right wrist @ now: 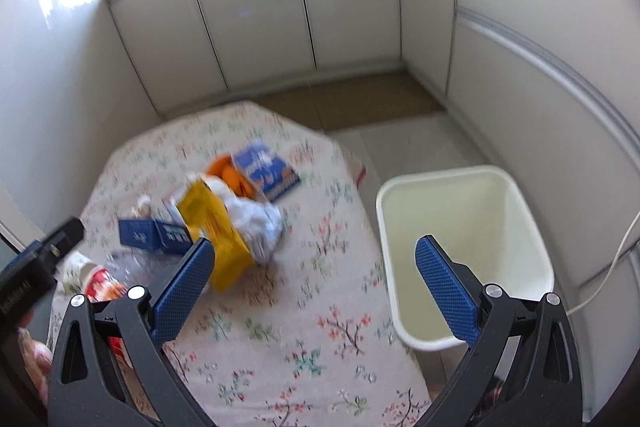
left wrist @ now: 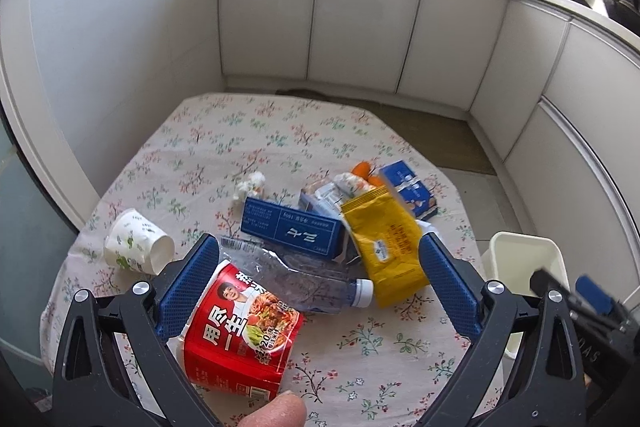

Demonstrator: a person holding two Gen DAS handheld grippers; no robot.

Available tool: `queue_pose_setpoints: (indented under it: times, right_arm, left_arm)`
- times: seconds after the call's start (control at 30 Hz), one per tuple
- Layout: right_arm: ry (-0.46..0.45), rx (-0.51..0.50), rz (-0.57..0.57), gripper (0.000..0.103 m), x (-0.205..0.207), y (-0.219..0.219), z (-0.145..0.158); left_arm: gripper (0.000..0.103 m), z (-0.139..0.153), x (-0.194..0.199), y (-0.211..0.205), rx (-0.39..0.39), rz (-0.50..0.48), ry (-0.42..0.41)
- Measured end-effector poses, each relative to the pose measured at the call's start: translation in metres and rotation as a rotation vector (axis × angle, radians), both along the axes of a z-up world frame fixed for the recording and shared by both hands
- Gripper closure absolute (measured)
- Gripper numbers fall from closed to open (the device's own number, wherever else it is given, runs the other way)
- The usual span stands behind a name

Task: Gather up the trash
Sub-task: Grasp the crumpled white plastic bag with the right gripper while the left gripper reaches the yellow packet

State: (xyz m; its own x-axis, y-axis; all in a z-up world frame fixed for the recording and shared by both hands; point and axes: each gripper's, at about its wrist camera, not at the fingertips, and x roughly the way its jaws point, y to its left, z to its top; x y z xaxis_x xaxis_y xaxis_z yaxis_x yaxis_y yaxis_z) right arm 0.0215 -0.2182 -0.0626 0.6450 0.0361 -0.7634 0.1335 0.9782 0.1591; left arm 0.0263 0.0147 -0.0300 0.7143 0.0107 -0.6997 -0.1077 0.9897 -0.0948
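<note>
From the left wrist view, the left tool (left wrist: 320, 279) hangs with its jaws wide apart and holding nothing, above the floral-clothed worktop (left wrist: 208, 147). All the trash lies there: a red noodle cup (left wrist: 236, 335) on its side, a crushed clear bottle (left wrist: 304, 279), a yellow packet (left wrist: 384, 247), a blue carton (left wrist: 292, 227), a paper cup (left wrist: 136, 247), a tissue wad (left wrist: 250, 185) and a blue box (left wrist: 410, 189).

From the right wrist view, the right tool (right wrist: 316, 275) is also spread and empty, over the worktop's edge. The white bin (right wrist: 464, 247) stands on the floor just beside the worktop and looks empty. As I judge it, collecting has barely begun; every piece remains to be binned.
</note>
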Motion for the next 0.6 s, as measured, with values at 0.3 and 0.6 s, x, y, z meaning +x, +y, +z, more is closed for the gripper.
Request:
queue_pose_setpoints:
  times: [0.3,0.6]
  right_arm:
    - [0.079,0.026,0.015,0.006,0.014,-0.013,-0.023]
    - [0.091,0.185,-0.028,0.006,0.034,-0.051,-0.024]
  left_arm:
    - [0.007,-0.025,0.036,0.013,-0.106,-0.014,0.124]
    - [0.007,-0.047,0.078,-0.032,-0.057,-0.06,0.328]
